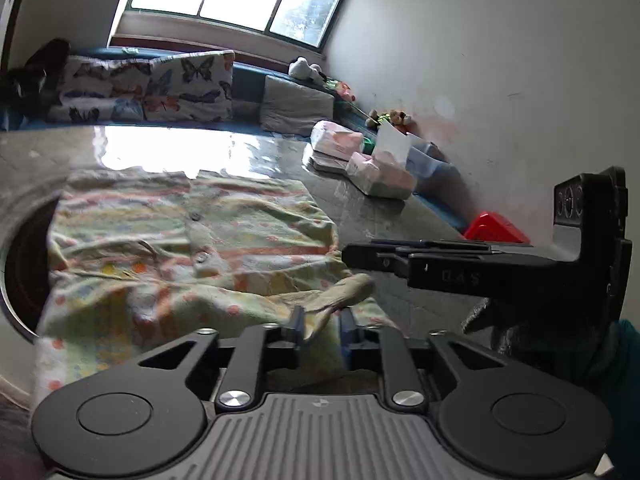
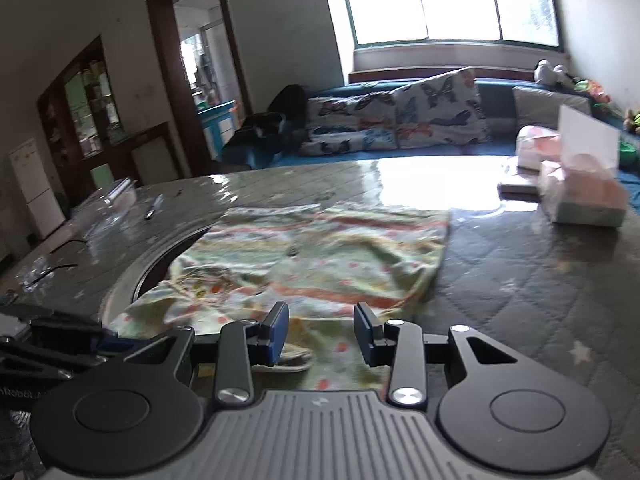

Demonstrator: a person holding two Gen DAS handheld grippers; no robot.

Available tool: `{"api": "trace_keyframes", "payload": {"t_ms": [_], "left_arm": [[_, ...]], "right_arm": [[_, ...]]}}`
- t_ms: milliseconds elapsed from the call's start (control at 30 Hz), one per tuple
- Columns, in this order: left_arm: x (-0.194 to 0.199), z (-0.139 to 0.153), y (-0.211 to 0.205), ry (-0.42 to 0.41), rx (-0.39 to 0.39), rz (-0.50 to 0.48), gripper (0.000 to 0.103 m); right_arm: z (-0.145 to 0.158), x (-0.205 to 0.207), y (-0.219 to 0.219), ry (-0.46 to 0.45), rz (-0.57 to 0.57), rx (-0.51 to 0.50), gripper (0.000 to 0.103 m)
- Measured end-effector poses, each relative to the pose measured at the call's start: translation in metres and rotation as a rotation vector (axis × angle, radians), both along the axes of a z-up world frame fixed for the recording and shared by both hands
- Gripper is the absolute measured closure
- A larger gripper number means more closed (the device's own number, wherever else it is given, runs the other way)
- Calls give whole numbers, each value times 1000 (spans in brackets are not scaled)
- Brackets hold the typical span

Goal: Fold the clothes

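My left gripper point(image 1: 320, 330) is slightly parted, a sleeve end of the pastel shirt point(image 1: 192, 248) lying loose between the pads – no pinch. Right gripper point(image 2: 322, 330) is partly open over the near hem, empty – shirt lies spread on the table point(image 2: 520, 280).

Left hand-held gripper point(image 1: 320, 334) jaws slightly apart, right hand-held gripper point(image 2: 322, 334) jaws apart, both angled downward

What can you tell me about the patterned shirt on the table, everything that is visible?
The shirt is thin, soft-looking cloth, pale green with orange and yellow stripes and dots. It lies spread flat but wrinkled on the dark quilted table, button placket up, partly covering a round opening. A cuff lies between the left gripper fingers; whether they touch it is unclear.
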State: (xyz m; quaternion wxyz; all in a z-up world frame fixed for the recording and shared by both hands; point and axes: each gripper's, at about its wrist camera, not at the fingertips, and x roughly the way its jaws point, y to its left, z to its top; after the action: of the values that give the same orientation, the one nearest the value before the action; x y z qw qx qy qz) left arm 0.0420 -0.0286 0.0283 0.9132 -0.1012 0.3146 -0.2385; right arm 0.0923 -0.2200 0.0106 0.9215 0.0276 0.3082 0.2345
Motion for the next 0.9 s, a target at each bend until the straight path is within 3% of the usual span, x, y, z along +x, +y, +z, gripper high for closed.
{"api": "trace_keyframes", "payload": {"t_ms": [167,467,533,567,667,900], "left_arm": [[-3,8,42,-29,27,99,64],[-3,-6,93,-6,62,254,63],[-2,-8,96,0,68,261,63],[-2,-10,96,4,70,260,63],[-1,-14,95,14,80,251,62],[3,-25,93,38,113,240,62]], "right_arm": [[-10,4,18,46,50,-11,67],[-35,9,29,112,38,-88,67],[-34,6,33,102,51,-109,69],[-34,5,37,97,66,-123,78],[-31,3,44,56,70,-172,89],[5,2,50,-106,49,-236,91]]}}
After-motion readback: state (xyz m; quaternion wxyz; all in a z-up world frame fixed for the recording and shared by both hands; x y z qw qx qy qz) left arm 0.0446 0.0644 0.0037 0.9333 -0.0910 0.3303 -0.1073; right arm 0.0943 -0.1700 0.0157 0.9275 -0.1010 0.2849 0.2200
